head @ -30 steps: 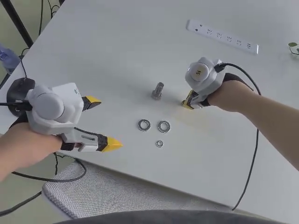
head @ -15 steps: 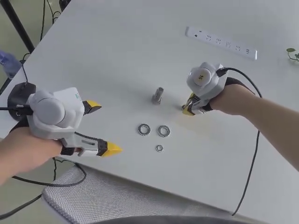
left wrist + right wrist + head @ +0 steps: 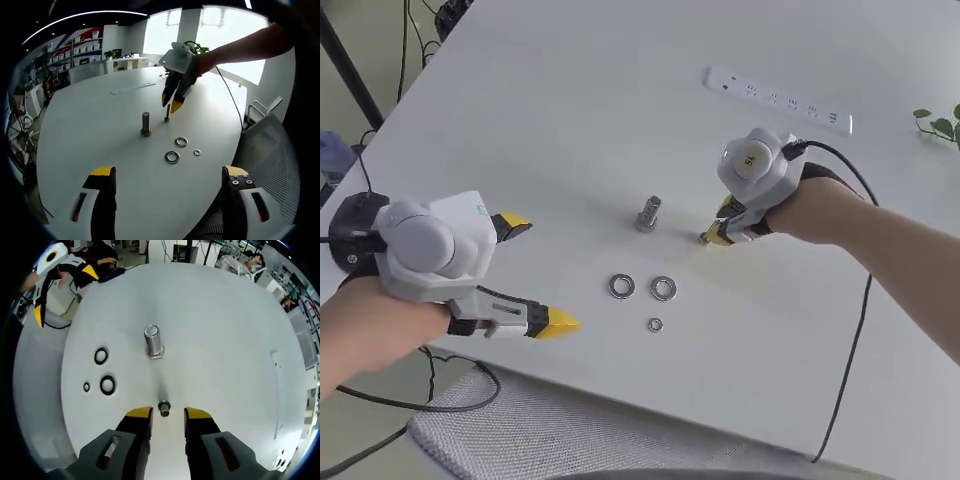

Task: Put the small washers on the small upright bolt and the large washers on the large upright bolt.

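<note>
My left hand-held gripper [image 3: 535, 272] is at the lower left of the head view, its yellow-tipped jaws spread wide. My right hand-held gripper [image 3: 712, 236], right of centre, tilts down-left, its jaws a narrow gap apart.

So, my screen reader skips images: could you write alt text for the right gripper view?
The right claw, jaws open, has the small upright bolt between its tips on a white table. Beyond are the large bolt and three loose washers.

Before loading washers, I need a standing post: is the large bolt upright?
Upright: the large bolt stands on its wider base, shaft pointing straight up.
</note>
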`<state>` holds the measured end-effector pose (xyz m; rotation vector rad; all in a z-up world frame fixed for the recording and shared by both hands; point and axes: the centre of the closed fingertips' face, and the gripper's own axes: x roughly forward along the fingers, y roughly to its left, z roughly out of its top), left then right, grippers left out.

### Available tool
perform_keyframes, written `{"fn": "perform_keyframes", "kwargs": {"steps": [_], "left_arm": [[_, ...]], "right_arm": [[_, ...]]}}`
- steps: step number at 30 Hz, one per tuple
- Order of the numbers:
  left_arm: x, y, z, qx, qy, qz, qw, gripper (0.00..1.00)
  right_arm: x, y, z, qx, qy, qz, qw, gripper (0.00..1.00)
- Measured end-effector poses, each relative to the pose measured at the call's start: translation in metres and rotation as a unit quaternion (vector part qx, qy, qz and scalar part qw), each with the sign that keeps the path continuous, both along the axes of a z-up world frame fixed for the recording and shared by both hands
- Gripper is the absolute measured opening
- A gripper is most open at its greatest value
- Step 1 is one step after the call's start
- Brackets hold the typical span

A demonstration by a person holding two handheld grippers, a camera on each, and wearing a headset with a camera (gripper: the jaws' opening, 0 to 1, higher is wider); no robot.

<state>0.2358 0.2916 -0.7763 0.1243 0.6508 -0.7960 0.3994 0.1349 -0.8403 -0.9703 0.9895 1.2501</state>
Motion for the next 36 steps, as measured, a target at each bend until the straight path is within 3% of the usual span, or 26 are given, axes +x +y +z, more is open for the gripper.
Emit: {"fn": "perform_keyframes", "kwargs": {"steps": [11,21,27,36], "left_arm": [[-0.006,-0.003,0.005,0.005,-0.007,-0.027,0.9996,0.97],[-0.011,-0.004,0.007,0.008,-0.004,-0.047,0.9988,1.00],[-0.009,0.000,0.012,0.013,-0.021,-0.050,0.9985,0.99],[-0.011,0.007,0.009,0.042,-0.029,-0.064,0.9967,0.96]], "right_arm": [[-0.013,0.005,0.035,0.011,-0.005,-0.005,0.9999,0.28],[-0.027,0.002,0.055,0.014,-0.008,-0.013,0.9998,0.29],[-0.040,-0.001,0.058,0.010,-0.007,-0.012,0.9999,0.29],[-0.069,-0.002,0.058,0.013,0.005,-0.014,0.9998,0.29]]}}
